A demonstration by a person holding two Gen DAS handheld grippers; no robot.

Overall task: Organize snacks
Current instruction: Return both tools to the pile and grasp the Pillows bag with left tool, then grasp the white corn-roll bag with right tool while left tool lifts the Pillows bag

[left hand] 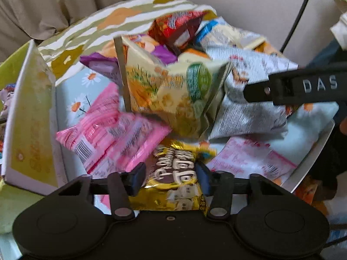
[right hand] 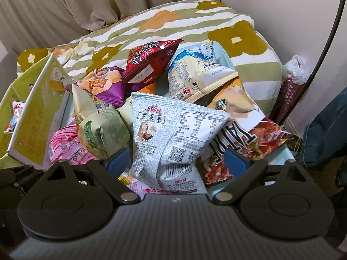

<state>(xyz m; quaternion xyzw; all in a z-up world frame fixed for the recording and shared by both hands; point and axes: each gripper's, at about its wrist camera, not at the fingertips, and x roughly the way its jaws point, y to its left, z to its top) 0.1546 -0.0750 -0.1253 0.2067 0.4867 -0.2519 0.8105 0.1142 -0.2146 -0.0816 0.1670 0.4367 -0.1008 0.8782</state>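
A heap of snack packets lies on a flowered cloth. In the left wrist view my left gripper (left hand: 170, 178) has its blue pads on either side of a gold and brown packet (left hand: 173, 173) and is shut on it. Behind it lie a pink packet (left hand: 112, 130) and a yellow-green packet (left hand: 173, 95). In the right wrist view my right gripper (right hand: 177, 162) is open, its fingers straddling a pale grey corn-roll packet (right hand: 175, 134) without pressing it. That packet also shows in the left wrist view (left hand: 249, 108), with the right gripper's black finger (left hand: 292, 86) over it.
A yellow-green cardboard box (right hand: 32, 117) stands open at the left, also in the left wrist view (left hand: 28, 119). A red packet (right hand: 149, 62), a purple packet (right hand: 104, 84), a cream packet (right hand: 195, 75) and an orange-brown packet (right hand: 245, 130) fill the heap. A flowered quilt (right hand: 151, 28) lies behind.
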